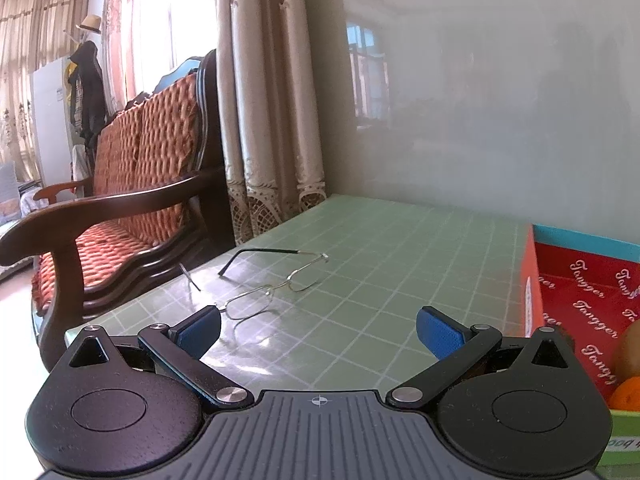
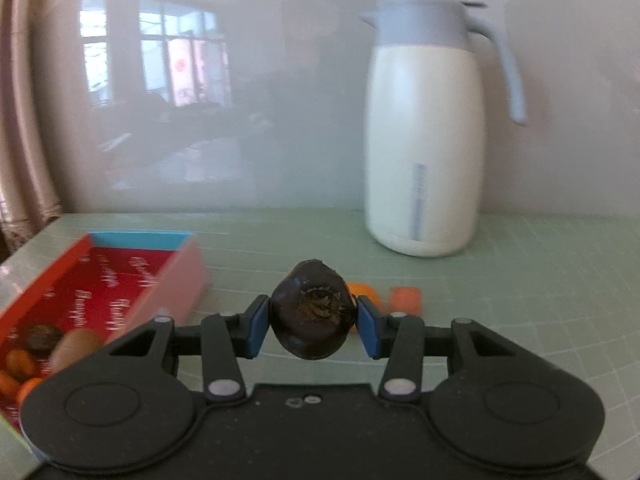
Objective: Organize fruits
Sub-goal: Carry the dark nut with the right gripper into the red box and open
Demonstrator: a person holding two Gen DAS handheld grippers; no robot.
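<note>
My right gripper [image 2: 313, 322] is shut on a dark purple mangosteen [image 2: 313, 314] and holds it above the green mat, to the right of the red box [image 2: 132, 276]. The box holds a kiwi [image 2: 74, 348], a dark fruit [image 2: 42, 338] and several small oranges [image 2: 20, 362]. An orange fruit [image 2: 366, 292] and an orange piece [image 2: 406, 299] lie on the mat behind the mangosteen. My left gripper [image 1: 318, 334] is open and empty over the mat, left of the red box [image 1: 580, 280], where a kiwi [image 1: 629, 354] and an orange [image 1: 626, 394] show.
A pair of glasses [image 1: 272, 284] lies on the green grid mat [image 1: 400, 264] just ahead of my left gripper. A white thermos jug [image 2: 424, 132] stands at the back by the grey wall. A wooden armchair [image 1: 132, 200] and curtains [image 1: 264, 100] stand left of the table.
</note>
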